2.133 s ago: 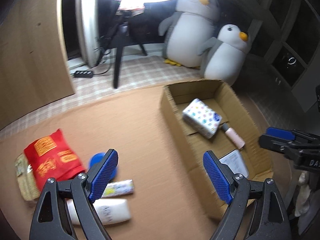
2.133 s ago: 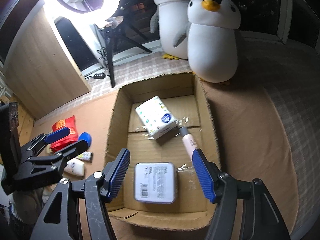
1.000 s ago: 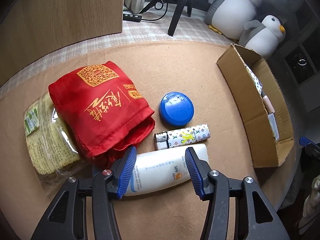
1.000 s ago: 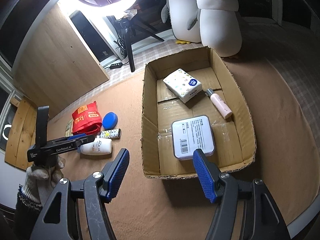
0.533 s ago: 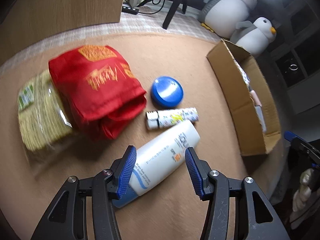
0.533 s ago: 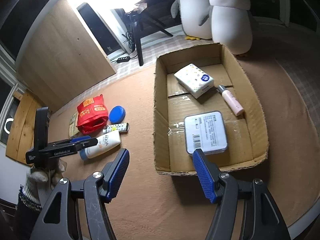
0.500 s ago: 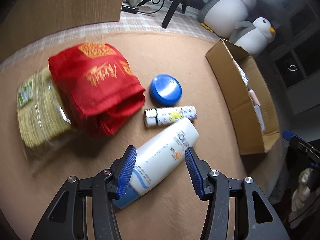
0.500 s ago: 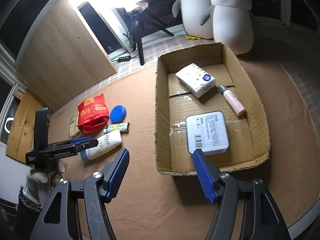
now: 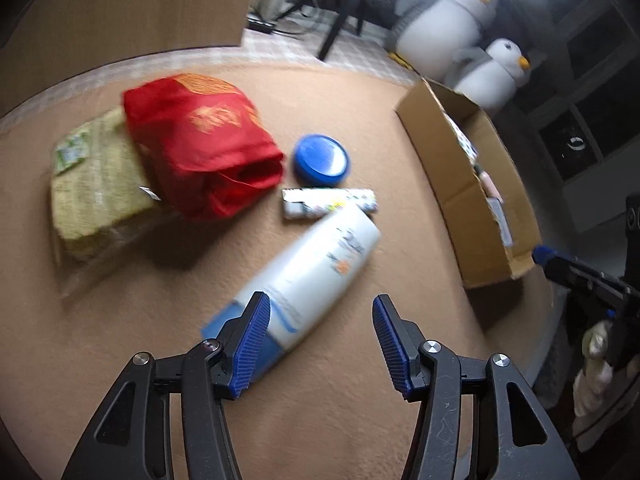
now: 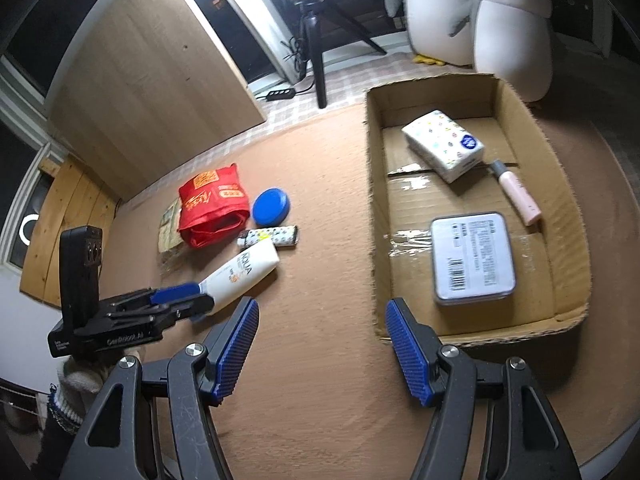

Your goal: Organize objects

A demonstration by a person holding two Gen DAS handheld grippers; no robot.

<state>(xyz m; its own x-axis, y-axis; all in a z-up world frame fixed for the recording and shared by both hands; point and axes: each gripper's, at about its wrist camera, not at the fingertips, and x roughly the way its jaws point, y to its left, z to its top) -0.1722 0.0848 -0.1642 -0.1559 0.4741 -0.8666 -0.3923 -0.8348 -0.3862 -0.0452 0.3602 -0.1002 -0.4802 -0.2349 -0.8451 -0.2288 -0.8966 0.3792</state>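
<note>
A white sunscreen tube (image 9: 308,272) with a blue cap lies slanted on the tan table, also seen in the right wrist view (image 10: 240,274). My left gripper (image 9: 320,344) is open, its left finger beside the tube's cap end. Behind the tube lie a patterned lighter (image 9: 328,202), a blue round lid (image 9: 320,158), a red bag (image 9: 200,152) and a green packet (image 9: 92,184). The cardboard box (image 10: 376,216) holds a tissue pack (image 10: 444,144), a pink tube (image 10: 518,192) and a grey tin (image 10: 472,256). My right gripper (image 10: 320,348) is open and empty, hovering before the box's near left corner.
Two plush penguins (image 10: 508,20) stand behind the box. A tripod (image 10: 316,48) and a wooden panel (image 10: 152,68) stand at the back. The table's edge curves at the right (image 10: 624,420).
My left gripper has opened wider and pulled back slightly, so the sunscreen tube now lies mostly ahead of the fingers. The right gripper has moved closer toward the table, left of the box.
</note>
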